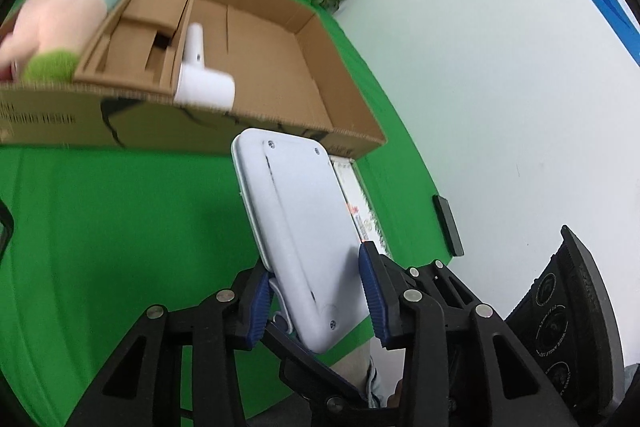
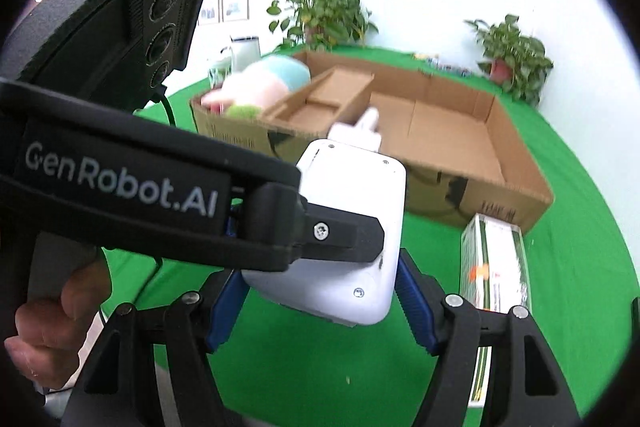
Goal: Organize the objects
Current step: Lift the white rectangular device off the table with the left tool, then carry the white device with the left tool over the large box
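Judged about halfway done: already packed into the cardboard box (image 1: pixel 160 123), a plush toy (image 1: pixel 60 15) at its left end and a white hair-dryer-like appliance (image 1: pixel 204 83) beside the cardboard insert (image 1: pixel 152 27). Yet to be boxed: the flat white plastic device (image 1: pixel 304 219), held above the green table (image 1: pixel 100 227) just short of the box's near wall, clamped across its near end by the left gripper (image 1: pixel 316 299) and the right gripper (image 2: pixel 320 307) alike, plus a white-and-green carton (image 2: pixel 496 259) lying beside the box. Could not tell what the device was, shown only by its screwed underside, nor read the carton's blurred print.
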